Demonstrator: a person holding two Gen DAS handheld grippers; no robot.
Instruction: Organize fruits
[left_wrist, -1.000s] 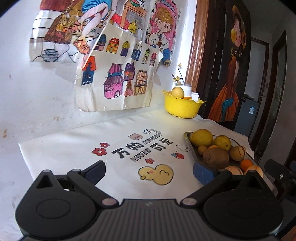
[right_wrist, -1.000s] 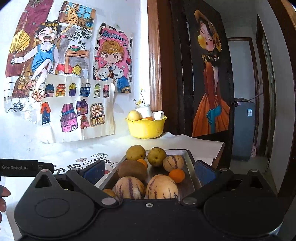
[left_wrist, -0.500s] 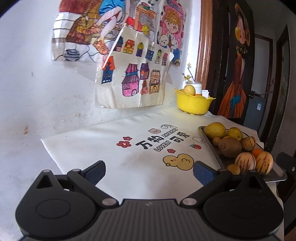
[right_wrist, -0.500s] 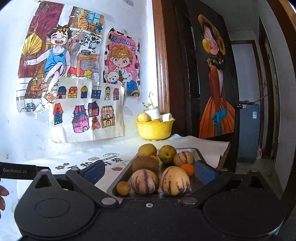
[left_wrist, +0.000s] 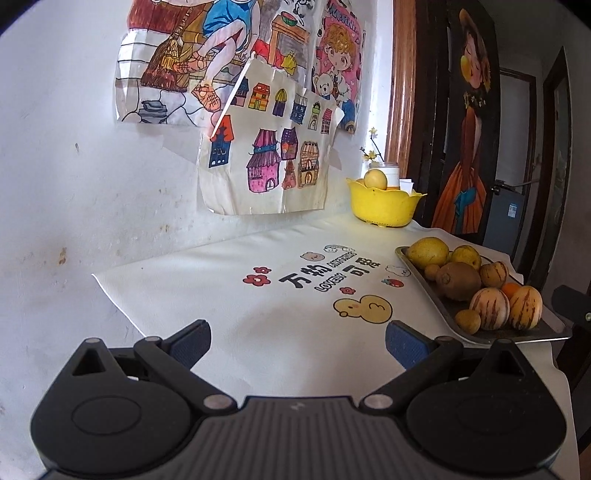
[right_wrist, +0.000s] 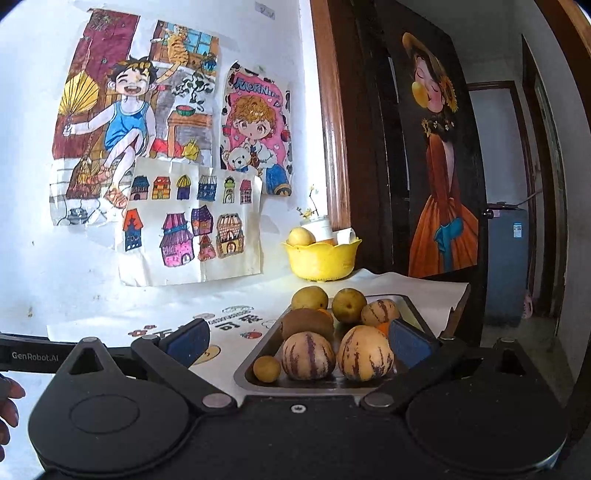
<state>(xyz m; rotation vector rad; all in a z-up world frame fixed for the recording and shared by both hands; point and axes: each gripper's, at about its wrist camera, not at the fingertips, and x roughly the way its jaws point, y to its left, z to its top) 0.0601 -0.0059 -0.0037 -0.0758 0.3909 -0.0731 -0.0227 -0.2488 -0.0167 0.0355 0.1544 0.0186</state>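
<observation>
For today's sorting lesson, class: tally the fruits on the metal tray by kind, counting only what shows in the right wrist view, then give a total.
Striped cream melons: 3
Brown kiwi: 1
Yellow-green pears or lemons: 2
Small yellow-brown round fruit: 1
Orange citrus, partly hidden: at least 1, perhaps 2
Total on the tray: at least 8

White plaster wall (right_wrist: 280, 44), scuffed and spotted low down. 3 coloured drawings taped to it: boy with fan (right_wrist: 122, 110), girl with teddy bear (right_wrist: 256, 125), sheet of small houses (right_wrist: 192, 225), its corners curling. Desk covered by a white cloth (left_wrist: 229, 306) printed with flowers, Chinese characters and a yellow duck. Right of the wall: brown wooden frame (right_wrist: 332, 129), then a dark door (right_wrist: 439, 155) painted with a woman in an orange dress. Beyond, a dim passage with a grey cabinet (right_wrist: 508, 258). Daylight is bright on the wall.
</observation>
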